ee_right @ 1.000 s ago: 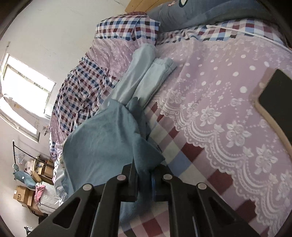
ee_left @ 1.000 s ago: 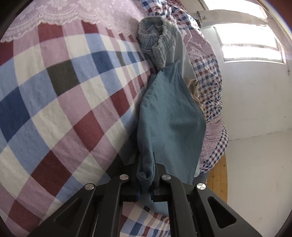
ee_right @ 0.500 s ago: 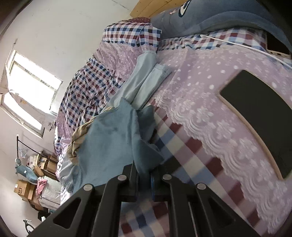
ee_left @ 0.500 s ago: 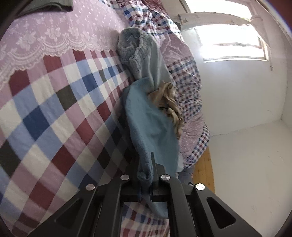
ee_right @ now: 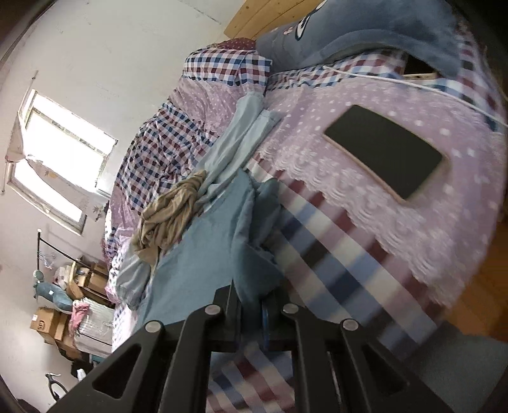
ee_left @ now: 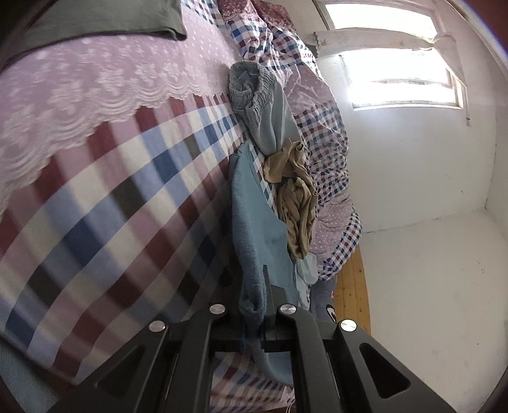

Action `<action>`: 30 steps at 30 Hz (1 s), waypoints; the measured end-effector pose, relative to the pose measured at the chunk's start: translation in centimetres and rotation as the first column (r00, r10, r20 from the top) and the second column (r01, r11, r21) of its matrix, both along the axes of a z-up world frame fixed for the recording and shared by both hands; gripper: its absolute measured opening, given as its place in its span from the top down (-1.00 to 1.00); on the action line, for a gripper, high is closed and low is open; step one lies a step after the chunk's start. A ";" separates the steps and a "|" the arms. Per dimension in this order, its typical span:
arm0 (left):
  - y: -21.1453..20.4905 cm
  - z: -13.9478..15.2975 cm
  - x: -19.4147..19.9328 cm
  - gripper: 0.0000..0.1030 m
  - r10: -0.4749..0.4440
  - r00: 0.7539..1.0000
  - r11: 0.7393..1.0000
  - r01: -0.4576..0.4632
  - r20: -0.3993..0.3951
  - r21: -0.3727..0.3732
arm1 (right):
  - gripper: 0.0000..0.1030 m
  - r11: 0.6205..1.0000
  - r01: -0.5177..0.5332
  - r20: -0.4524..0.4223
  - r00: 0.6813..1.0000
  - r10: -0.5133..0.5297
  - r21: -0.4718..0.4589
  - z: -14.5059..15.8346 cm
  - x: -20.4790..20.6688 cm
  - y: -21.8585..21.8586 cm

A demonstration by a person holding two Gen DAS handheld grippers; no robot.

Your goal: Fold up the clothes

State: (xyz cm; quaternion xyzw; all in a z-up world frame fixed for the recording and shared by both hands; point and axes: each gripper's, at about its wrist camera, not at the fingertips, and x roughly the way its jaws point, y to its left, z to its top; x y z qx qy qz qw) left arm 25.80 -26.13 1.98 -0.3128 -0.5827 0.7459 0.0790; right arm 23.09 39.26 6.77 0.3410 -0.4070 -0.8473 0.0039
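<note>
- We see the left gripper, low centre of frame, pointing slightly downward, clamped on the blue garment.
- Right gripper, bottom centre, angled downward, clamps the same garment over the checked bedspread.

Checked bedspread is motion-blurred near you in both views; squares smear. Teal garment hides the left gripper pads, and the right gripper pads too; you can't see its lower hem, cut off behind the arms. Dark pillow cut by top edge. Boxes by the wall too small to read.
</note>
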 end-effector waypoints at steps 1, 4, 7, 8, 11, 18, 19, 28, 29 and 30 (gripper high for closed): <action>0.0 -0.4 0.5 0.94 0.003 1.000 1.000 -0.003 0.012 0.008 | 0.87 1.000 -0.002 0.008 1.000 0.002 0.001 -0.2 0.4 0.1; -0.1 -1.5 1.3 0.94 0.009 0.999 1.000 -0.010 0.054 0.021 | 0.86 1.000 -0.004 0.037 0.999 0.004 -0.004 -1.2 1.0 0.4; 0.1 -1.9 0.5 0.93 0.000 0.996 1.000 0.002 0.089 -0.025 | 0.85 0.999 0.008 0.088 0.996 -0.005 -0.035 -3.1 0.7 0.7; 0.3 -2.1 0.2 0.93 -0.003 0.994 0.999 0.007 0.106 -0.039 | 0.85 0.999 0.007 0.101 0.995 -0.004 -0.032 -3.5 0.6 0.7; 0.5 -2.5 0.1 0.92 -0.007 0.992 0.999 0.014 0.129 -0.051 | 0.79 1.000 0.002 0.113 0.994 -0.002 0.000 -3.7 0.4 0.4; -0.7 -3.2 1.7 -0.06 0.055 0.992 0.998 -0.054 0.115 -0.014 | 0.53 0.989 0.061 0.116 0.990 -0.077 0.136 -2.2 1.9 -0.1; -1.0 -3.2 2.0 -0.25 0.069 0.992 0.998 -0.069 0.106 -0.006 | 0.39 0.984 0.078 0.113 0.989 -0.097 0.159 -1.9 2.3 -0.1; -0.2 -4.4 0.6 -0.34 0.027 0.974 0.996 -0.009 0.223 -0.085 | 0.03 0.889 -0.001 -0.071 0.997 0.038 0.457 2.5 3.1 -7.1; 0.0 -4.6 0.4 -0.34 0.023 0.970 0.995 0.001 0.242 -0.096 | 0.03 0.871 -0.032 -0.077 0.994 0.079 0.490 2.6 3.0 -8.5; 0.2 -5.0 0.4 -0.34 0.017 0.968 0.996 0.007 0.251 -0.093 | 0.03 0.850 -0.062 -0.080 0.989 0.121 0.523 2.8 2.8 -9.8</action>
